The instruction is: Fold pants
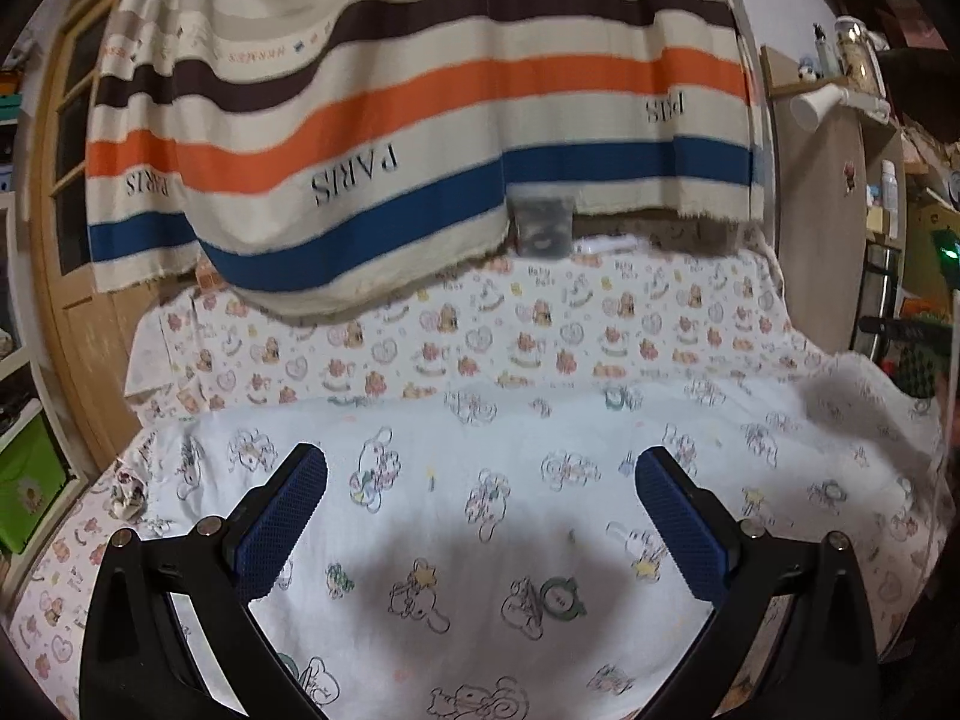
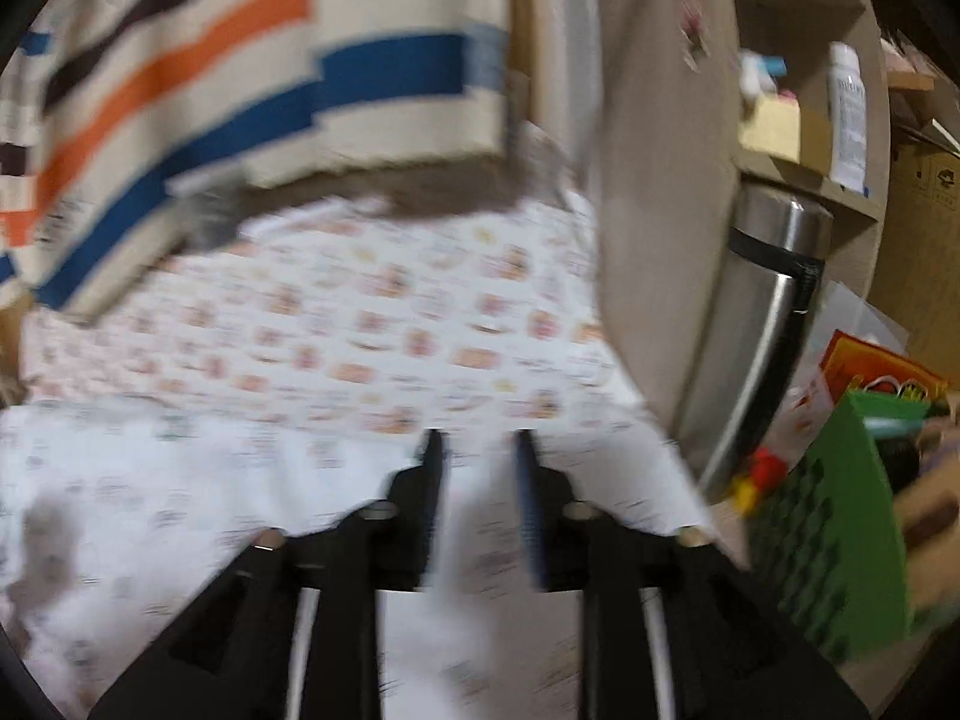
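The pants [image 1: 480,510] are white cloth with outlined cartoon prints, spread flat over a sheet [image 1: 480,330] printed with pink and orange bears. My left gripper [image 1: 483,462] hovers over the middle of the pants, its blue pads [image 1: 282,528] wide apart and nothing between them. In the blurred right wrist view, the pants [image 2: 180,480] fill the lower left. My right gripper [image 2: 479,441] is over their right part with a narrow gap between its fingers. Only the cloth below shows through that gap, and no fold is pinched.
A striped blanket [image 1: 420,120] lettered PARIS hangs behind the bed. A round wooden board [image 2: 660,180] leans at the right, with a steel flask [image 2: 756,312], a green crate [image 2: 840,528] and cluttered shelves beside it. A wooden door [image 1: 66,180] and a green box [image 1: 30,486] stand at the left.
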